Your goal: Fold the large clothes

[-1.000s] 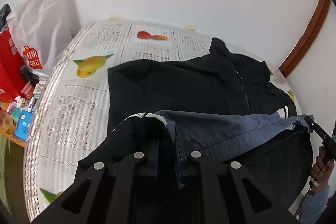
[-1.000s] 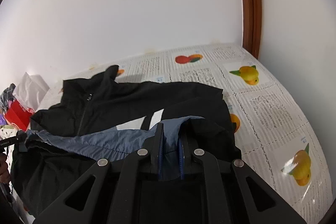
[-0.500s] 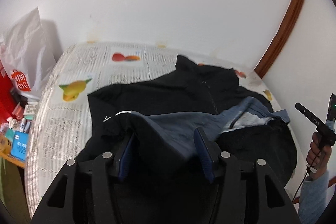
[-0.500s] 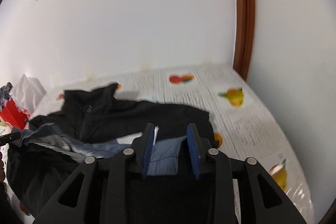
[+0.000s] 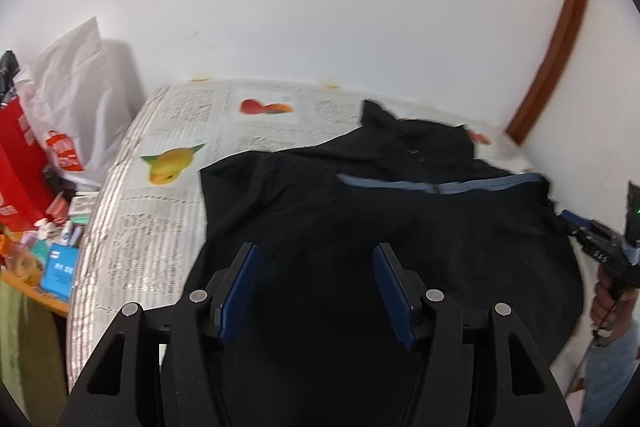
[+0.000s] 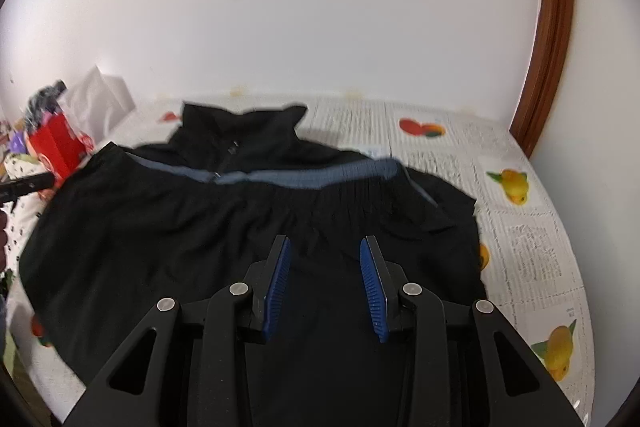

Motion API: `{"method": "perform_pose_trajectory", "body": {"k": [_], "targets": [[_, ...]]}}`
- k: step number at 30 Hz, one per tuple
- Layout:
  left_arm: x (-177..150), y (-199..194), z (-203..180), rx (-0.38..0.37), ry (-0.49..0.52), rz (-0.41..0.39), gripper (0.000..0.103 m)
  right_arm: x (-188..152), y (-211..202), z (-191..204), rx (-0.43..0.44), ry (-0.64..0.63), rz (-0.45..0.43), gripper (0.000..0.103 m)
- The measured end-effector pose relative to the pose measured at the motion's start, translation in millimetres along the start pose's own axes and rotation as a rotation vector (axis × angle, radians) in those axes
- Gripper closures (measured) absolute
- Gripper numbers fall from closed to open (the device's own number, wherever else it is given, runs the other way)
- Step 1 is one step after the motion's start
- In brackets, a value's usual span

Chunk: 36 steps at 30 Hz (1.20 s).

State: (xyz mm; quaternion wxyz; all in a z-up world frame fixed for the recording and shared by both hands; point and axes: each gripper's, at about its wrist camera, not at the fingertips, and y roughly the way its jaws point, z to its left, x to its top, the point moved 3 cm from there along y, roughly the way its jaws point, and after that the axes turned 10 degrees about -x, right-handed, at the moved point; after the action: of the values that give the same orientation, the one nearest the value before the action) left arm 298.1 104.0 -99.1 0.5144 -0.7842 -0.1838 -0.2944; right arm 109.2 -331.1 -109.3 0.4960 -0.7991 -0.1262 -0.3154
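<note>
The black jacket is spread on the table, which is covered with a newspaper-print cloth bearing fruit pictures. It lies directly ahead of and beneath both pairs of fingers. In both wrist views the lower part of the garment is seen doubled up over the body, so that the hem, marked by a band of blue-grey lining, lies across the chest just short of the collar. One bottom-to-top fold can therefore be judged as laid.

The left gripper is held with its fingers spread wide, and nothing is between the blue pads; only dark fabric is seen below the gap. The right gripper is likewise parted, somewhat less widely, with nothing caught between its pads. Both hang just above the near folded edge of the jacket; whether the cloth is touched cannot be told.

What is left, as a judgement: the bundle is still broad, with cloth reaching out to either side beyond the fingers, and gathered wrinkles are seen just ahead of the right fingers near the elastic hem. The sides would probably need bringing inward, or a second fold across would be needed, and the surface smoothing, before the task could be counted as finished. The sleeves cannot be made out in the dark cloth.

At the far left of the table, red and white shopping bags stand well apart from the jacket.
</note>
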Motion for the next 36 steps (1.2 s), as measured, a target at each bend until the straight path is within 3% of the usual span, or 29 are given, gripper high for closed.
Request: {"method": "perform_pose_trajectory", "body": {"k": [9, 15, 27, 32, 36], "targets": [[-12.1, 42.3, 25.8, 0.082, -0.043, 0.062, 0.046, 6.1, 74.2, -15.1, -0.149, 0.014, 0.071, 0.067], [-16.2, 66.5, 26.2, 0.105, -0.041, 0.088, 0.046, -1.6, 110.2, -30.5, -0.160, 0.073, 0.160, 0.067], [-1.2, 103.8, -6.6, 0.125, -0.011, 0.079, 0.041, 17.0, 142.1, -70.3, -0.128, 0.077, 0.164, 0.067], [-0.8, 97.5, -12.7, 0.108, -0.009, 0.091, 0.041, 19.1, 137.9, -85.2, -0.080, 0.121, 0.155, 0.067], [-7.1, 70.3, -10.3, 0.067, -0.033, 0.083, 0.041, 18.4, 111.6, -80.8, -0.134, 0.111, 0.153, 0.066]]}}
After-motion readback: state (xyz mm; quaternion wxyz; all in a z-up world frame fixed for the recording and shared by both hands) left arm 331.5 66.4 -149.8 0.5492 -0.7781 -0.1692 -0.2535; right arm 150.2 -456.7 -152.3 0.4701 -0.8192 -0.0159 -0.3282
